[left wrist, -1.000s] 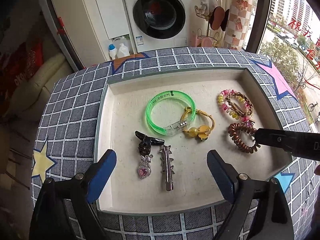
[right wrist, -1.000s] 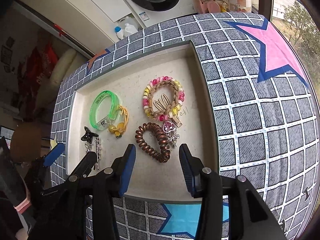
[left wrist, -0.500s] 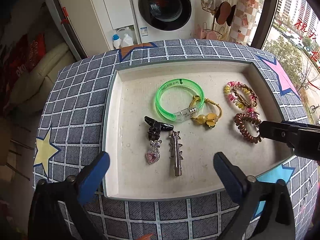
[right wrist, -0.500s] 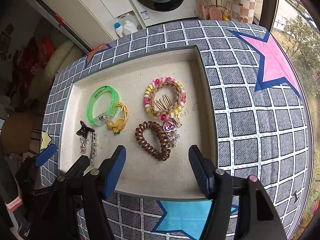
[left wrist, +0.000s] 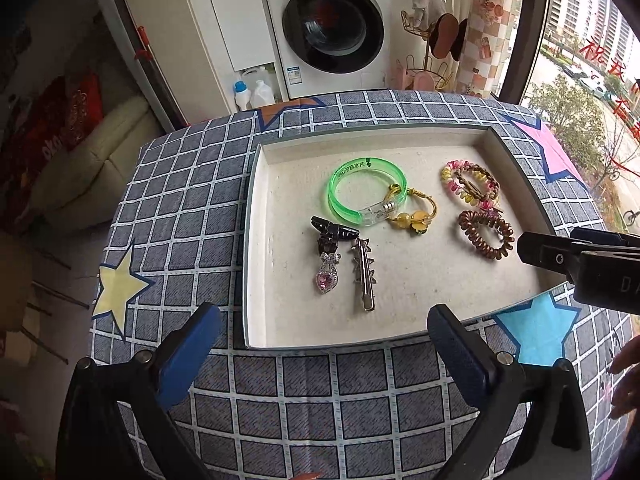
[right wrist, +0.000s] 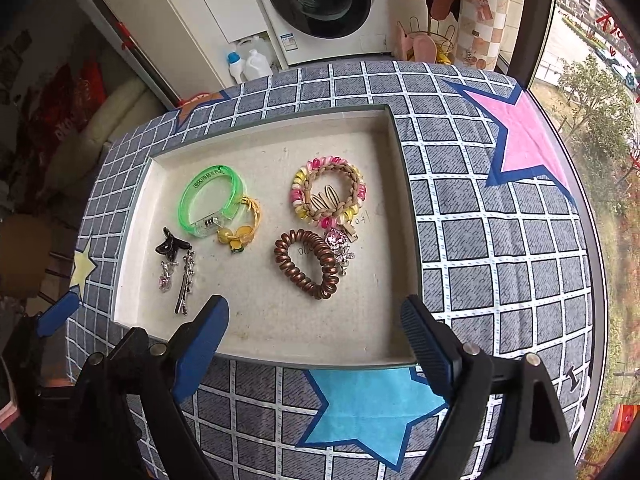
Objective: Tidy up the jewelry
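Note:
A beige tray [left wrist: 250, 240] lies on the checked cloth. In it are a green bangle [left wrist: 366, 163], a yellow flower bracelet [left wrist: 416, 218], a black clip with a pink heart pendant [left wrist: 328, 276], a silver spiked clip [left wrist: 365, 276], a pink-and-yellow beaded ring [left wrist: 452, 184] and a brown coil hair tie [left wrist: 476, 242]. My left gripper [left wrist: 322, 320] hangs open over the tray's near edge, empty. My right gripper [right wrist: 314, 308] is opening wide above the near edge. Nothing sits between its jaws, and the brown coil [right wrist: 296, 276] lies free just beyond them. A small pink charm [right wrist: 338, 242] rests against the coil.
The cloth [right wrist: 480, 240] has pink, blue and yellow stars and drops off on every side. A washing machine [left wrist: 332, 28] and two bottles [left wrist: 252, 94] stand behind the table. A window runs along the right. A hand [left wrist: 624, 376] shows at the right edge.
Both grippers have drawn back and up from the tray, so more cloth shows in front. The right jaws have spread much wider. The jewelry has not moved.

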The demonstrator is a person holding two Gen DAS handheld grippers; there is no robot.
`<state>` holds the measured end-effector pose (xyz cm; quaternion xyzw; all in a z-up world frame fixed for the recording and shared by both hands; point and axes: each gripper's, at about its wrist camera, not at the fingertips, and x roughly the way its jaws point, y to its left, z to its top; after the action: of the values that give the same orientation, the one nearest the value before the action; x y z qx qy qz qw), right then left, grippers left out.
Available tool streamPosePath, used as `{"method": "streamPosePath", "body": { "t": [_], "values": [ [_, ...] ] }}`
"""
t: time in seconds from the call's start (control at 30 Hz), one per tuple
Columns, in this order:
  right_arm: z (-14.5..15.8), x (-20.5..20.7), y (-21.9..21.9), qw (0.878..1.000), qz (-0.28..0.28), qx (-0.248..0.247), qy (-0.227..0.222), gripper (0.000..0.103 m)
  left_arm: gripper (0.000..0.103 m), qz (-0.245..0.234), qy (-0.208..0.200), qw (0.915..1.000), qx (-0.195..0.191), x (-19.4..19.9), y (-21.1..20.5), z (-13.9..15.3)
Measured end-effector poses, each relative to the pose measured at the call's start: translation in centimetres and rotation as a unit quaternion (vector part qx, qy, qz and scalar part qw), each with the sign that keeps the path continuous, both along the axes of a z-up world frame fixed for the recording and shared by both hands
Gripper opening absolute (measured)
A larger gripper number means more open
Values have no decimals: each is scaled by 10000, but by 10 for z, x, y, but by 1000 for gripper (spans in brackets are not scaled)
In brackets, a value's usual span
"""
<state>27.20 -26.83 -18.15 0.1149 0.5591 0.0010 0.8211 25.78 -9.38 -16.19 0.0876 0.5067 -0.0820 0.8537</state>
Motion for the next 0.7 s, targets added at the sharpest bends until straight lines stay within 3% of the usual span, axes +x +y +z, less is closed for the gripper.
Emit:
{"method": "streamPosePath", "body": {
  "t": [0.3, 0.7],
  "values": [
    [20, -51, 14, 9999, -77, -88, -73, 90, 103, 186, 115, 9996, -191, -47, 34, 21],
    [76, -141, 38, 9973, -386, -400, -479, 90, 103, 40, -291, 9991, -295, -130, 68, 77]
  ]
}}
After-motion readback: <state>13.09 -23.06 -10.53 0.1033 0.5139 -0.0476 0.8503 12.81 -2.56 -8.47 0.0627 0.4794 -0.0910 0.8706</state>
